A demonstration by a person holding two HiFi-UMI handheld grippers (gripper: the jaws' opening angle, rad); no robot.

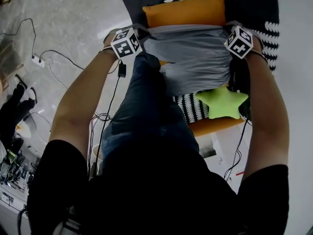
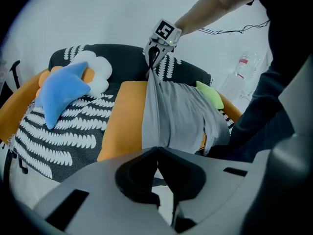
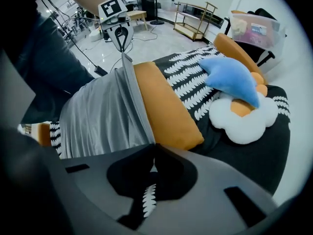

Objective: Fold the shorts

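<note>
Clamped tight onto grey shorts (image 1: 195,58) corner by left gripper (image 3: 122,49); stretched taut above orange cushion (image 1: 183,11) on sofa (image 1: 254,4); opposite corner pinched in closed right gripper (image 2: 149,72). Behind sofa, clear bin (image 3: 257,27), contents indistinct.

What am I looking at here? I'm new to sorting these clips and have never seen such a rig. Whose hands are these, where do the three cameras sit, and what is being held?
There is no robot here. A person holds a two-jaw tool in each hand: the left gripper and the right gripper. The marker cubes are part of them. The head view comes from a camera on the person's head, looking down. The other two views come from a camera on each gripper, looking along its jaws. Both grippers are shut on the grey shorts, one corner each, holding them stretched above an orange cushion. The patterned sofa also holds a green star pillow, a blue star pillow and a white flower cushion.
</note>
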